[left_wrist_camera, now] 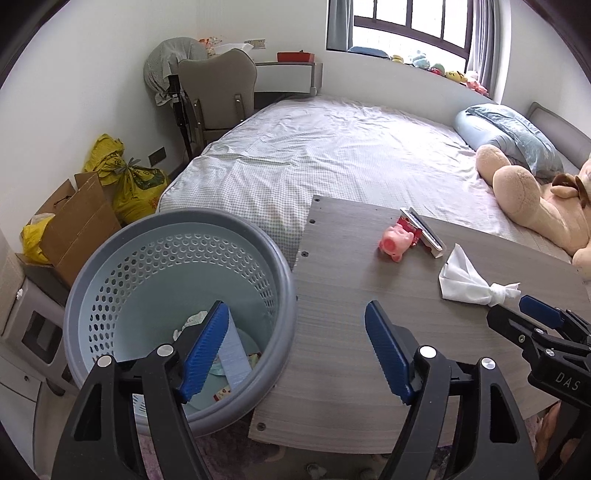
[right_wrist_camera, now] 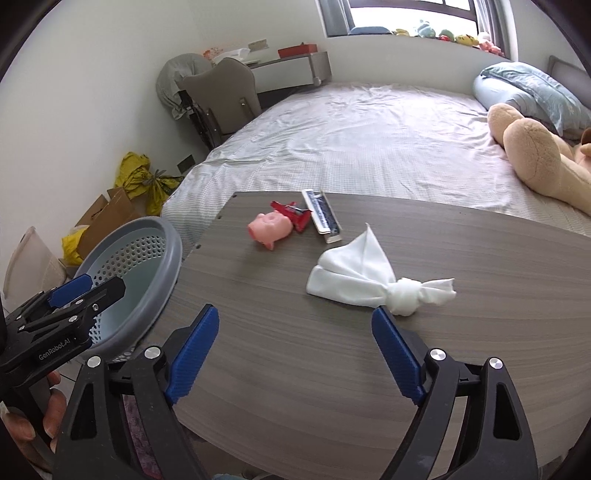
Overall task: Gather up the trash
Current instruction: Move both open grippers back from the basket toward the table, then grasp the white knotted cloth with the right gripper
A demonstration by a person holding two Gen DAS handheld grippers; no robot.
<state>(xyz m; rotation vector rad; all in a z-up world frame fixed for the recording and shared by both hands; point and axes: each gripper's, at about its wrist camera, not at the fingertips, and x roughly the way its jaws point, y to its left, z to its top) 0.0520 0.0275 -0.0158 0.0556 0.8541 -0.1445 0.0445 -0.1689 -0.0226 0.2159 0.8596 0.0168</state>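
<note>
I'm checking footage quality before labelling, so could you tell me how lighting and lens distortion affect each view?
Left wrist view: the window is blown out white, the table evenly lit, the bin rim bulges from fisheye, corners vignetted black. Right wrist view: the same overexposed window, the table edge bows into a curve, the knotted tissue stays sharp with a soft shadow.

My left wrist camera sits low over the seam between the grey bin (left_wrist_camera: 177,295) and the wood-grain board (left_wrist_camera: 369,332), looking forward and down along its fingers toward the bed (left_wrist_camera: 332,155). My right wrist camera sits further right, close above the board (right_wrist_camera: 332,350), facing the same way. Both views share the board, the knotted white cloth (left_wrist_camera: 469,280) (right_wrist_camera: 369,284), the pink pig toy (left_wrist_camera: 397,242) (right_wrist_camera: 267,225), the bin rim and the bed
</note>
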